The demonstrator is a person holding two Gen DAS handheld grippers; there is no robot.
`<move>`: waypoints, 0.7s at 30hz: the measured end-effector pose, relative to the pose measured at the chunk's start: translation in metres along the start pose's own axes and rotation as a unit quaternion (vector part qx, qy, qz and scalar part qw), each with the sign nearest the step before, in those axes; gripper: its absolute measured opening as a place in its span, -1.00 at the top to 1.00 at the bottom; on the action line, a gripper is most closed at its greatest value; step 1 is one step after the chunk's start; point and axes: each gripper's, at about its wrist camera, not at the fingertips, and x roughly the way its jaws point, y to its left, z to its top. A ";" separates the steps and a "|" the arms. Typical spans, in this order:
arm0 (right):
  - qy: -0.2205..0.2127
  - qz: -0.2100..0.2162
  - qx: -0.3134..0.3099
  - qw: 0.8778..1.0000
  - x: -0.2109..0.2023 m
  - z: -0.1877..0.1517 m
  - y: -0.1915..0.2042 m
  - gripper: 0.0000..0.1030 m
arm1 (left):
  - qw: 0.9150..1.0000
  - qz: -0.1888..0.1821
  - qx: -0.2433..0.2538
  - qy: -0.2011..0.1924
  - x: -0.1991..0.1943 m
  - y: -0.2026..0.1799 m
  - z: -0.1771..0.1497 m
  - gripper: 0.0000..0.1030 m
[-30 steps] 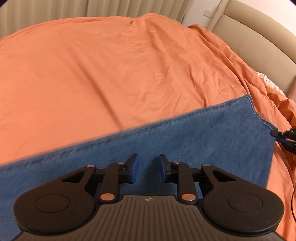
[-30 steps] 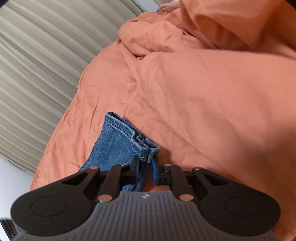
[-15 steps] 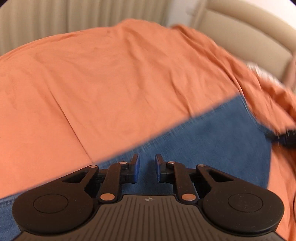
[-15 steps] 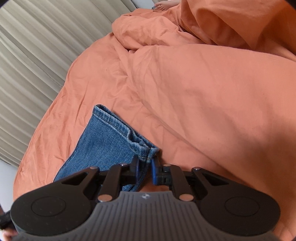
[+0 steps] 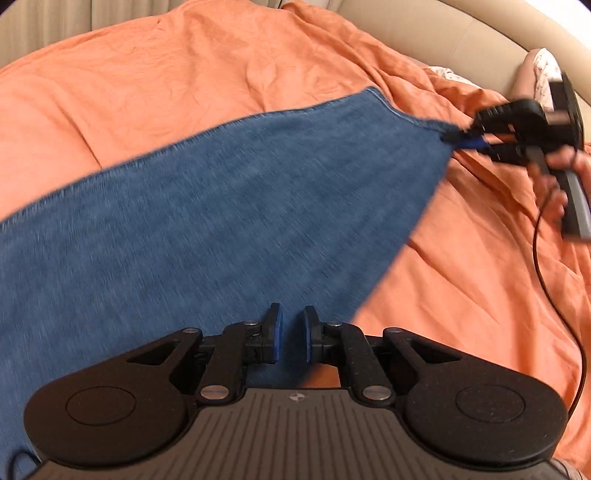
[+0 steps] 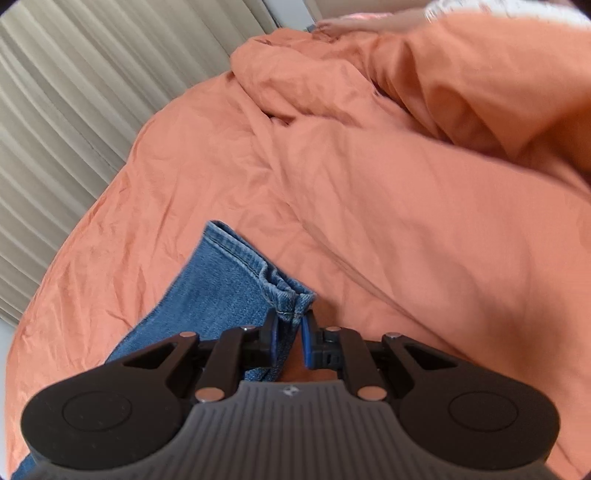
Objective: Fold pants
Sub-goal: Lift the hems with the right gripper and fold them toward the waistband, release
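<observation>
A pair of blue denim pants [image 5: 221,206] lies stretched over an orange duvet [image 5: 166,74] on a bed, filling the left wrist view from nine o'clock across the centre and tapering to a hem corner near two o'clock. At that corner the right gripper [image 5: 467,138] pinches the denim hem between its blue pads, and the person's right hand [image 5: 557,181] grips the tool's handle at about three o'clock, with a black cable [image 5: 554,280] trailing down the right edge over the duvet. The left gripper [image 5: 292,334] sits at six o'clock of its own view, fingers set narrowly apart with a small gap between the blue pads; denim shows through and behind the gap, but whether any cloth is caught there cannot be told. In the right wrist view, the right gripper [image 6: 291,334] at six o'clock is closed on the bunched hem corner of the pants [image 6: 229,280], the fabric wrinkling just above the fingertips and the leg running off toward seven o'clock. The duvet [image 6: 406,221] rises in rumpled folds toward one o'clock, and pleated beige curtains [image 6: 74,92] fill the ten o'clock side. A padded beige headboard [image 5: 443,33] curves along the one o'clock edge of the left wrist view. Both views are blurred.
</observation>
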 end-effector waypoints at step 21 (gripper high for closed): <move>-0.106 0.083 -0.312 0.941 -0.163 -0.048 0.278 0.86 | 0.991 0.048 -0.086 -0.093 -0.182 0.073 -0.080 0.71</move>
